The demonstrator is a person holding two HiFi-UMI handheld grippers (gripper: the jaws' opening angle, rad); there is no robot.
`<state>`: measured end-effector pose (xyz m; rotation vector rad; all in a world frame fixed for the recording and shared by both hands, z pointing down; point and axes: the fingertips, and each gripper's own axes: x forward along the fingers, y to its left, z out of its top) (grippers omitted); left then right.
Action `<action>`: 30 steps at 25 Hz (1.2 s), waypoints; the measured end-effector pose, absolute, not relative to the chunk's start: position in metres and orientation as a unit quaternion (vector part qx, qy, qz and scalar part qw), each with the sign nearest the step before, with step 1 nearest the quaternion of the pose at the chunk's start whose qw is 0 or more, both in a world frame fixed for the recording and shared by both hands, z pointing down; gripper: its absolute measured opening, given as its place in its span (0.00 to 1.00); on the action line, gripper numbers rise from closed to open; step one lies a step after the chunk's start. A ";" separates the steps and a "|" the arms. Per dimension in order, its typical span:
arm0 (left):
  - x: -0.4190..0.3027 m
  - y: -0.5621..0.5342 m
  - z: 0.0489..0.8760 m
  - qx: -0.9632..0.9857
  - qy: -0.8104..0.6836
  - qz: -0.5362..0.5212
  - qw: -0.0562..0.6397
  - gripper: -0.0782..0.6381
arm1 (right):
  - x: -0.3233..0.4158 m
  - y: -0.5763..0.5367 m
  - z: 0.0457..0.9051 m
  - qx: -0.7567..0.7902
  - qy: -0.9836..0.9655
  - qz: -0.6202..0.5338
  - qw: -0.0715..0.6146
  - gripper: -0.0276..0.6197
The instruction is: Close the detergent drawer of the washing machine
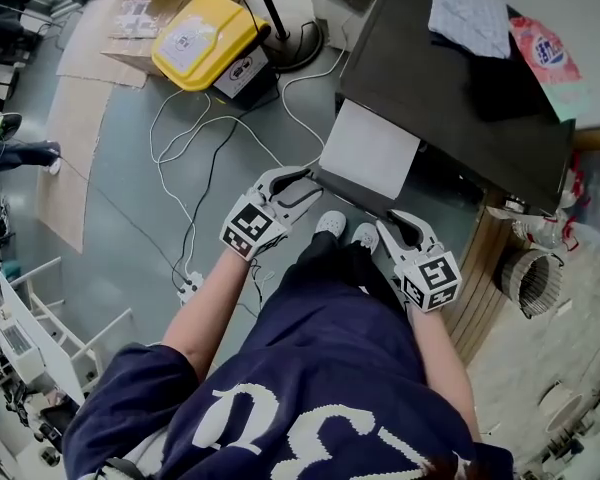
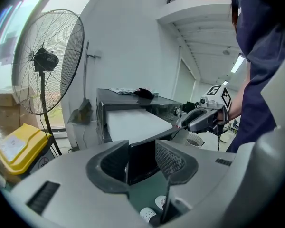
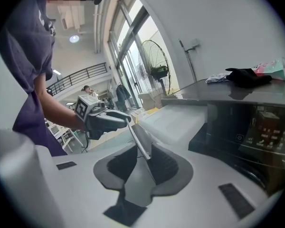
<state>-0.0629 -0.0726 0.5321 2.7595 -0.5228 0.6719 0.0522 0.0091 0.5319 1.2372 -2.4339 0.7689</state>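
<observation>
At the front of the washing machine (image 1: pixel 450 98) we stand with the detergent drawer (image 1: pixel 370 150) pulled well out of the dark body. Its white top is fully exposed and its dark front edge sits nearest to us. We hold both tongs on that front edge, one towards each end.

The left tongs (image 1: pixel 298 190) are partly open, and the drawer's dark front fills the gap between the pads, so we judge them to be closed onto it. The right tongs (image 1: pixel 405 230) are drawn in much narrower, and the thin edge of the same front runs between their pads. That also reads to us as a grip and not a loose straddle.

We judge the task to be barely begun. The approach and the hold look done, but the drawer has not yet gone in at all. What is left is the whole push: sliding it straight back until its front sits flush with the machine, then letting go with both tongs.
</observation>
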 end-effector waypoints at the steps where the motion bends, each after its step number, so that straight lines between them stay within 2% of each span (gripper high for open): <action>1: -0.062 -0.074 0.532 0.948 -0.180 0.230 0.127 0.37 | 0.053 0.007 0.532 0.433 -0.847 0.269 0.152 0.21; 30: -0.027 -0.135 0.532 0.946 -0.203 0.223 0.119 0.37 | 0.090 -0.055 0.531 0.487 -0.826 0.241 0.150 0.23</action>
